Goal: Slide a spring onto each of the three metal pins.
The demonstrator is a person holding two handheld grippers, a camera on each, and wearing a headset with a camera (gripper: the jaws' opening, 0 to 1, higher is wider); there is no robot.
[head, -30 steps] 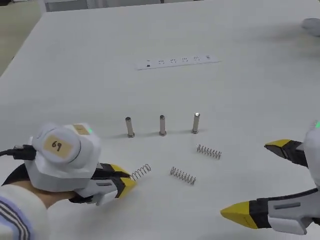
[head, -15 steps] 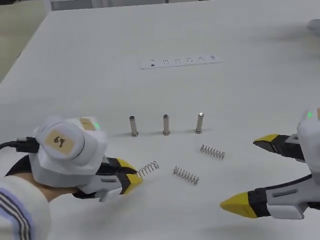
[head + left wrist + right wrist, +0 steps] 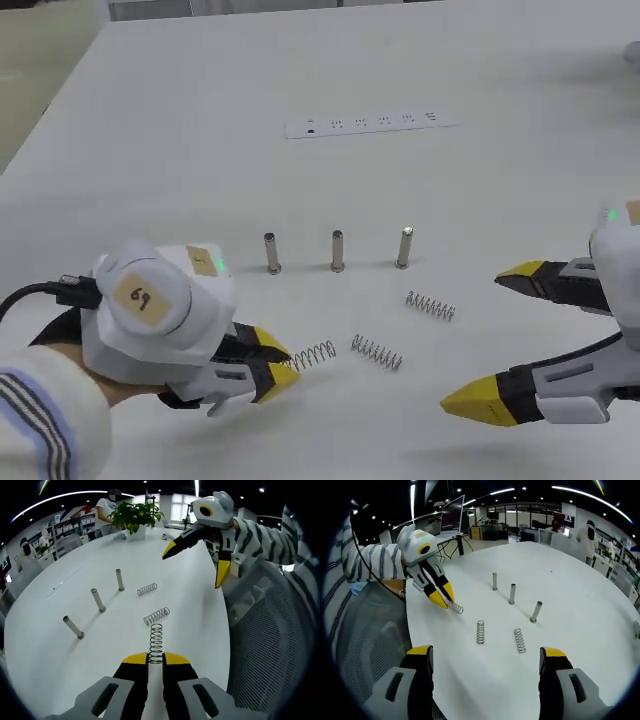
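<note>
Three springs lie flat on the white worktop (image 3: 180, 150), just in front of a row of three metal pins that stand upright and apart from one another: the left pin (image 3: 272, 253), the middle pin (image 3: 337, 250) and the right pin (image 3: 404, 246). None of the pins carries a spring. The left spring (image 3: 312, 353) lies in front of the gap between the left and middle pins. Its near end sits between the yellow tips of the left gripper (image 3: 286, 364), whose jaws are clenched on that end with only a narrow slot between them. In the left gripper view the coil runs straight out from the tips along the worktop. The middle spring (image 3: 377, 352) lies just beside it, close but not touching, and the right spring (image 3: 431, 306) lies below the right pin, apart from the other two. The right gripper (image 3: 490, 338) hovers at the right side, well apart from the springs, with its jaws spread wide and nothing between them. A striped sleeve (image 3: 40, 425) shows behind the left gripper. Beyond the pins a white power strip (image 3: 372, 123) lies flat on the worktop.
</note>
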